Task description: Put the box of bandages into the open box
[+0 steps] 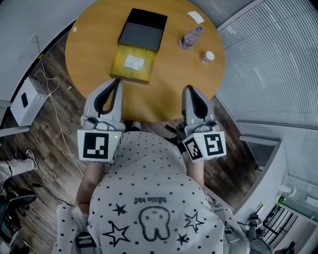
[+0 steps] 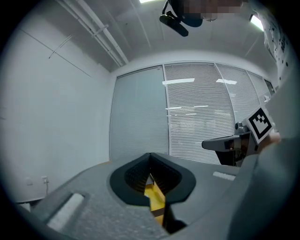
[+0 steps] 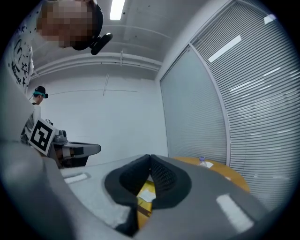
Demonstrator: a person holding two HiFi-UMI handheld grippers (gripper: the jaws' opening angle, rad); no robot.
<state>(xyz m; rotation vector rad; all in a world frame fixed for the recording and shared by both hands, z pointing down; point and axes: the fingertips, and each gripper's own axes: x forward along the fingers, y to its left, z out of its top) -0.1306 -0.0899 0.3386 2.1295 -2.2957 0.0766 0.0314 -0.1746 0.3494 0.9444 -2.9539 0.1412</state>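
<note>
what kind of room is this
Most likely an office meeting room. A round wooden table stands on wood-look flooring. The walls beside it look like glazed partitions covered by horizontal blinds, and a strip light is set in the plain ceiling.

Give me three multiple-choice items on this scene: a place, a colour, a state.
1. Where is the plastic bottle? A) right of the open box B) inside it C) on the floor
2. The open box's inside is: A) red B) yellow C) green
3. The left gripper is: A) holding the bottle B) wide open C) shut, empty
Answers: 1 A, it stands on the table beside the box; 2 B, its tray shows yellow; 3 C, its jaws meet on nothing.
</note>
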